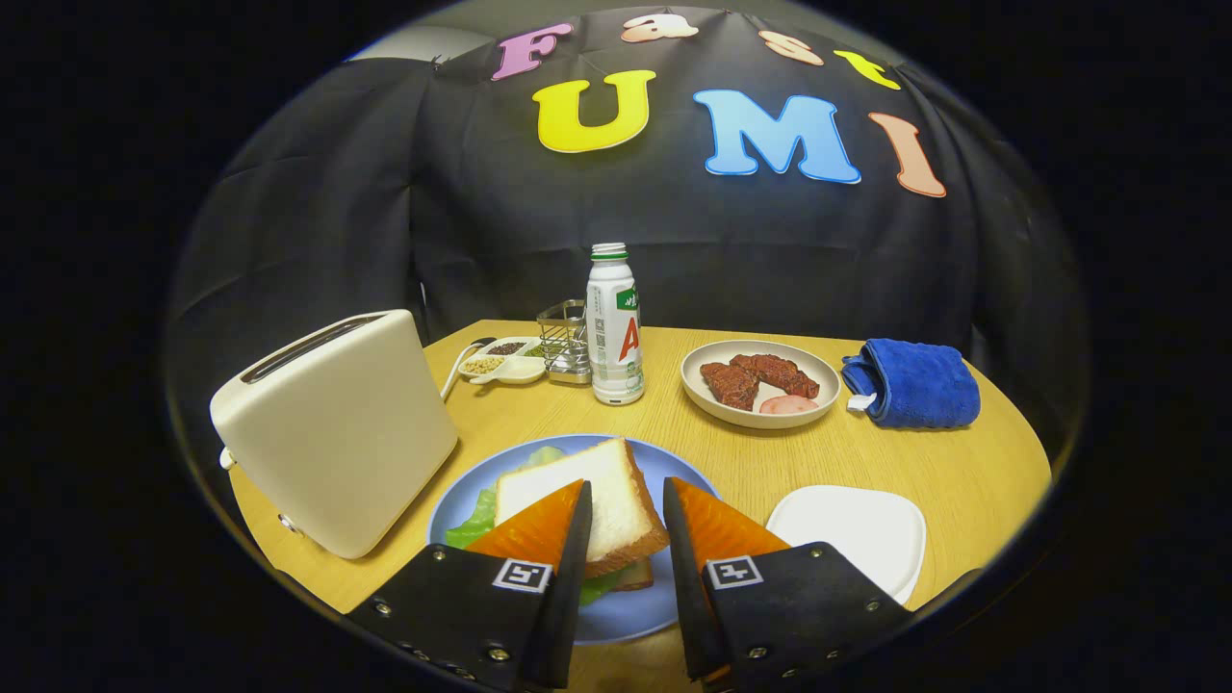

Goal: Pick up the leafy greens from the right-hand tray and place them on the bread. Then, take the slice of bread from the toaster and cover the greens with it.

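the gripper [626, 496] hovers with its fingers parted to a narrow gap, holding nothing, tips above the top slice of bread [587, 496]. that slice lies just ahead of and between the fingers, covering the leafy greens [476, 520], which peek out beside it on the blue plate [674, 462]. the toaster [337, 428] stands left of the fingers, its slot showing no slice. an empty white tray [857, 529] sits just right of them. beyond the fingers stand a bottle [614, 327], a plate of meat [760, 383] and a blue cloth [912, 383] on the wooden table [962, 462].
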A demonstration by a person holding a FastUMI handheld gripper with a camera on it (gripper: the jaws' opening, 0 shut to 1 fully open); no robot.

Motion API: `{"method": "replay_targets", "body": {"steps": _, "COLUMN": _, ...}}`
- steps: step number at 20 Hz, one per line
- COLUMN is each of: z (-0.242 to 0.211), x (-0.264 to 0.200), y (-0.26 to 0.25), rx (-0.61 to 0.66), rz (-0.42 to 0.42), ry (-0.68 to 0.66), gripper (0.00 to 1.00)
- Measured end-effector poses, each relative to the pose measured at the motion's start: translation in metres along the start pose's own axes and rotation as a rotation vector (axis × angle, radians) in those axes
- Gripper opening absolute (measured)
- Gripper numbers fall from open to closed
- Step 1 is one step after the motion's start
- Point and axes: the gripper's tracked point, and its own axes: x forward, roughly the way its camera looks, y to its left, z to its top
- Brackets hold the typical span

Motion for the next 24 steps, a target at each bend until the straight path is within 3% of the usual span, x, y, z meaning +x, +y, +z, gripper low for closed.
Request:
{"method": "replay_targets", "body": {"steps": 6, "z": 0.013, "x": -0.005, "y": -0.019, "rx": -0.015, "rz": -0.064, "ry": -0.051, "gripper": 0.47}}
{"method": "replay_targets", "body": {"steps": 14, "z": 0.057, "x": -0.052, "y": -0.020, "rx": -0.009, "rz": -0.038, "ry": -0.203, "gripper": 0.46}}
{"method": "replay_targets", "body": {"steps": 20, "z": 0.050, "x": -0.090, "y": -0.050, "rx": -0.038, "rz": -0.049, "ry": -0.255, "gripper": 0.46}}
{"method": "replay_targets", "body": {"steps": 24, "z": 0.045, "x": -0.116, "y": -0.084, "rx": 0.035, "rz": -0.024, "ry": -0.317, "gripper": 0.46}}
